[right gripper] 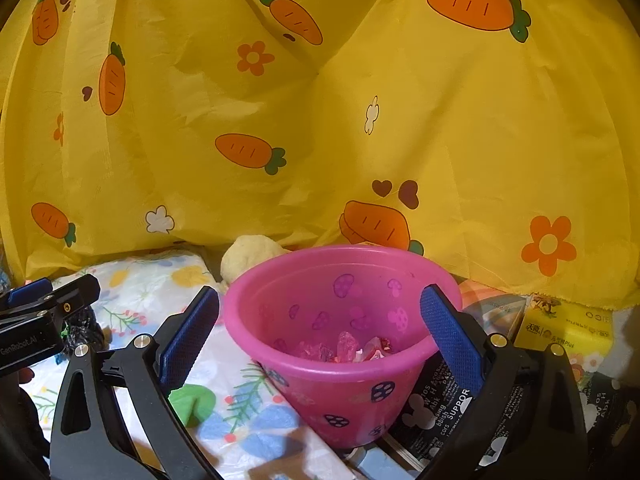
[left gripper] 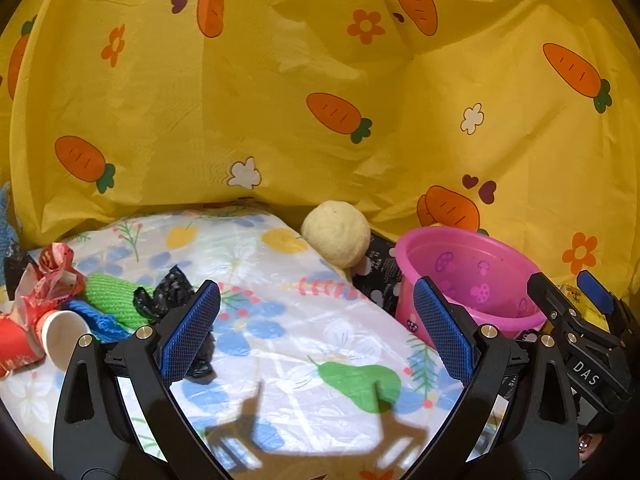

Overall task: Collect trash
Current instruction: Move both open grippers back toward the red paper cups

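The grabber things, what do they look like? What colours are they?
Both look alike. The left gripper has two black plastic arms with long cut-out slots and shiny silver bolts, and each finger ends in a bumpy blue pad. The right gripper is built the same. White letters are printed on their black bodies: DAS on the right one and GenRobot.AI on the left one.

Floral plastic cover point(left gripper: 280, 280) over the work surface – litter at left, bucket at right.
On the cover's left end, bunched together: red paper cup point(left gripper: 48, 340) on its side, crumpled red-and-white wrapper point(left gripper: 52, 276), green knit piece point(left gripper: 112, 296), blue scrap point(left gripper: 100, 320), black plastic bag point(left gripper: 168, 292). Pale yellow ball point(left gripper: 336, 232) at the back edge. Pink mushroom-print bucket point(right gripper: 340, 340) upright on the right – base partly on black printed paper point(right gripper: 444, 404). Yellow tissue pack point(right gripper: 568, 328) far right.
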Demonstrator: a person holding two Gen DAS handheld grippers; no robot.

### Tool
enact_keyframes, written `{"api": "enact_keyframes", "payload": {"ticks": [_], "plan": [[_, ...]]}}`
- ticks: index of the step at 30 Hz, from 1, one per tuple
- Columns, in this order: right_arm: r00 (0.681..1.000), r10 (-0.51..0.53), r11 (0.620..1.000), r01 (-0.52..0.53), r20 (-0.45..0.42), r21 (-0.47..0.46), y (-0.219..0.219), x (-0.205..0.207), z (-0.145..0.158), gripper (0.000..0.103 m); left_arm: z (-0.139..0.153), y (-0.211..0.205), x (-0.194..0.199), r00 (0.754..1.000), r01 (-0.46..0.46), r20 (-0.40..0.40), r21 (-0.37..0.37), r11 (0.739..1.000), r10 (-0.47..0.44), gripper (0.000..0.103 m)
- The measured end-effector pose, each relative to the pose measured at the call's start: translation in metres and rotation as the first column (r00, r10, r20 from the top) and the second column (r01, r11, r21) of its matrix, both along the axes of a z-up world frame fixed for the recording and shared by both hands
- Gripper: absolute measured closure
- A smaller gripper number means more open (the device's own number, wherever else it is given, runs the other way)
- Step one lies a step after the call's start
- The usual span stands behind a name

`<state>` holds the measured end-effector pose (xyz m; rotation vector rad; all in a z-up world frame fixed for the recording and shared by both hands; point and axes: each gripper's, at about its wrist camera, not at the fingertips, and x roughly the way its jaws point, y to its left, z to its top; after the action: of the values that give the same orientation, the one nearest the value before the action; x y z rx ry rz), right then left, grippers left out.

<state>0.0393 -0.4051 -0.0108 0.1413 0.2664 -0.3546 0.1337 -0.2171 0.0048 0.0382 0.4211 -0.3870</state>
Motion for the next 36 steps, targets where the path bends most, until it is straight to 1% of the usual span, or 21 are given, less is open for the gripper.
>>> {"api": "enact_keyframes", "payload": {"ticks": [4,10,13,17,19,22,25,26,32,36], "plan": [[1.000,0.023,1.000,-0.022,0.011,-0.012,0.015,-0.008,0.000,0.006,0.001,0.017,-0.014,0.999,-0.038,0.024,0.024,0.999,0.037,0.007],[0.997,0.070,0.998,-0.069,0.014,-0.010,0.040,-0.015,0.000,0.006,-0.002,0.045,-0.029,0.995,-0.094,0.022,0.027,0.995,0.093,0.007],[0.995,0.100,0.995,-0.100,0.009,-0.020,0.056,-0.017,-0.001,0.006,-0.004,0.061,-0.035,0.991,-0.133,0.027,0.042,0.990,0.132,0.007],[0.990,0.142,0.990,-0.142,0.005,-0.010,0.076,-0.016,-0.002,0.006,-0.005,0.089,-0.041,0.981,-0.194,0.037,0.055,0.979,0.193,0.007],[0.986,0.167,0.986,-0.167,0.004,0.000,0.086,-0.015,-0.004,0.006,-0.007,0.106,-0.043,0.970,-0.241,0.039,0.059,0.969,0.239,0.007],[0.977,0.214,0.977,-0.214,0.000,0.010,0.105,-0.011,-0.006,0.006,-0.009,0.137,-0.044,0.950,-0.311,0.031,0.053,0.949,0.310,0.007],[0.963,0.269,0.963,-0.269,-0.012,0.010,0.127,-0.006,-0.009,0.007,-0.012,0.169,-0.044,0.922,-0.387,0.020,0.042,0.921,0.386,0.007],[0.957,0.290,0.957,-0.290,-0.019,0.009,0.135,-0.003,-0.009,0.008,-0.013,0.180,-0.044,0.912,-0.411,0.015,0.038,0.911,0.411,0.007],[0.912,0.408,0.913,-0.409,-0.044,0.000,0.183,0.008,-0.011,0.011,-0.013,0.241,-0.048,0.840,-0.543,0.019,0.024,0.839,0.543,0.007],[0.873,0.483,0.875,-0.484,-0.065,-0.001,0.216,0.018,-0.014,0.014,-0.016,0.277,-0.051,0.790,-0.613,0.005,0.022,0.790,0.613,0.007]]}}
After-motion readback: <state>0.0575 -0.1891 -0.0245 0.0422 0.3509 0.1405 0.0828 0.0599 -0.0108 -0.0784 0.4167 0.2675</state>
